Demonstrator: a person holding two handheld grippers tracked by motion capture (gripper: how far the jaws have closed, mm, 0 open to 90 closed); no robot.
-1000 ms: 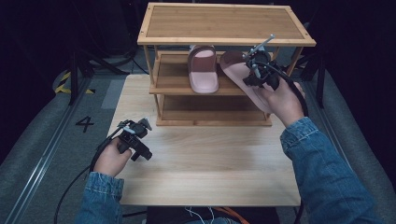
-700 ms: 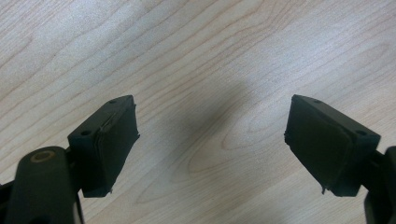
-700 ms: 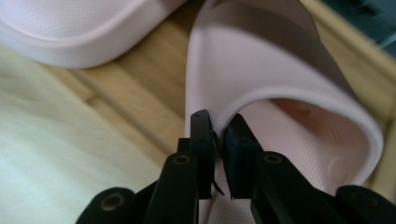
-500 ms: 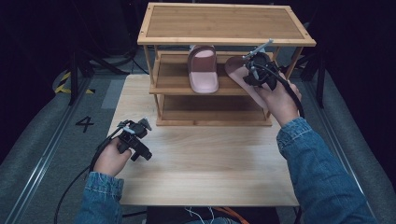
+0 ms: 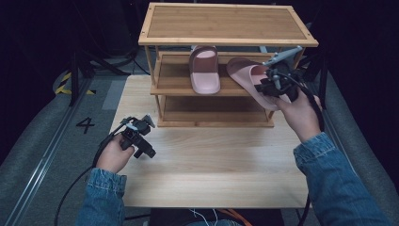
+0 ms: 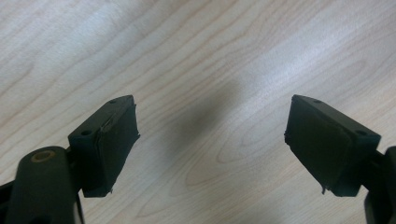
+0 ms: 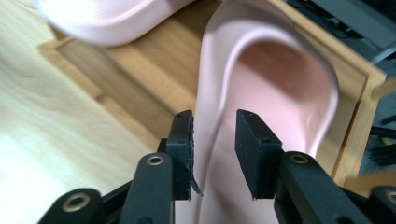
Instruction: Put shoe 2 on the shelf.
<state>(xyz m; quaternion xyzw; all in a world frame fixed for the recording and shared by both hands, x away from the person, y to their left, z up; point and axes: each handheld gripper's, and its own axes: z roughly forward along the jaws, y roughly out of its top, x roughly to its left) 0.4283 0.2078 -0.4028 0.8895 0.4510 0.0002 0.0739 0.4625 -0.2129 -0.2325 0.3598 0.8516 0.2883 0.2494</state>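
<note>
Dark surroundings frame the wooden table [image 5: 211, 174]. Left, my left gripper [image 5: 141, 136] idles wide and empty. On the rack's [image 5: 226, 37] middle shelf, my right gripper's [image 7: 215, 140] jaws have just been opening around the second slipper's [image 7: 261, 93] edge; I'd back out straight, avoiding a snag.

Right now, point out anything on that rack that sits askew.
The right slipper lies crooked on the middle shelf, its heel hanging past the front edge, while the left slipper sits straight. The right gripper has just been opening; its jaws straddle the slipper's edge with a gap.
</note>
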